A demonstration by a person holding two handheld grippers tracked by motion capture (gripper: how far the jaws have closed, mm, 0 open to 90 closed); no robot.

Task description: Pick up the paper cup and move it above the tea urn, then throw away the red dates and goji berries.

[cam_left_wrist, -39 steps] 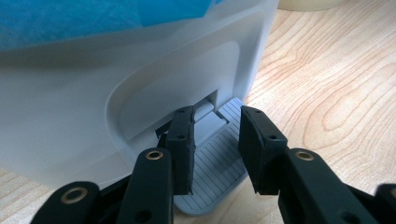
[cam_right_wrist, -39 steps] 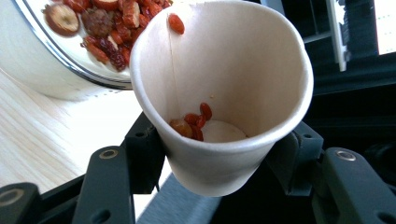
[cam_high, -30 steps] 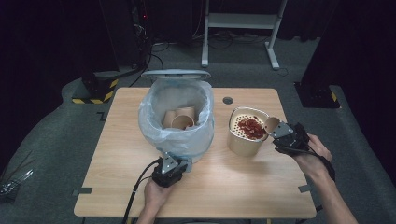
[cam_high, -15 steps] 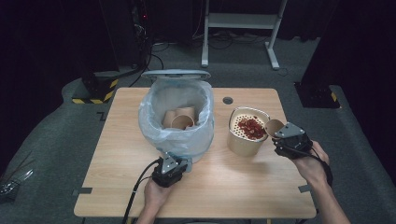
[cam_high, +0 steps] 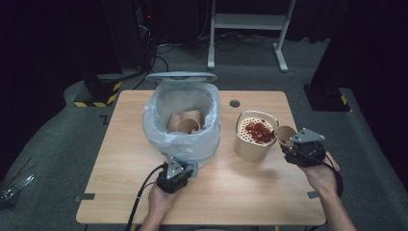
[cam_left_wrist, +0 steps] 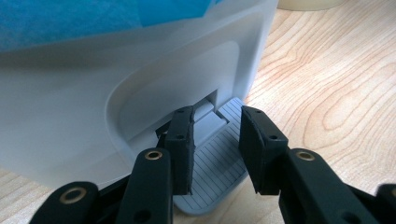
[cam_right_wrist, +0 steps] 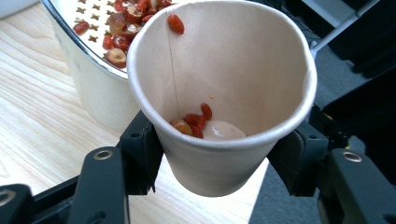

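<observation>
The right hand-held gripper (cam_right_wrist: pixel 219 172), still grasping the paper cup (cam_right_wrist: pixel 219 93), has drawn back from the strainer pot (cam_high: pixel 253 136); the left hand-held gripper (cam_left_wrist: pixel 217 147) stays released over the bin's pedal (cam_left_wrist: pixel 212 158).

One wooden table (cam_high: pixel 130 192) carried one white pedal bin (cam_high: pixel 182 115) lined with one bag, standing toward the middle of the far edge. Inside it lay at least two paper cups (cam_high: pixel 185 121); more could not be told. One cream container (cam_high: pixel 253 137) with one perforated insert stood toward the right edge, and one further paper cup (cam_right_wrist: pixel 219 93) was beside it. Red berries (cam_right_wrist: pixel 194 119) in that cup numbered about five, with one more stuck near its rim. Two grippers were present, one left gripper (cam_high: pixel 180 169) and one right gripper (cam_high: pixel 293 144).
</observation>
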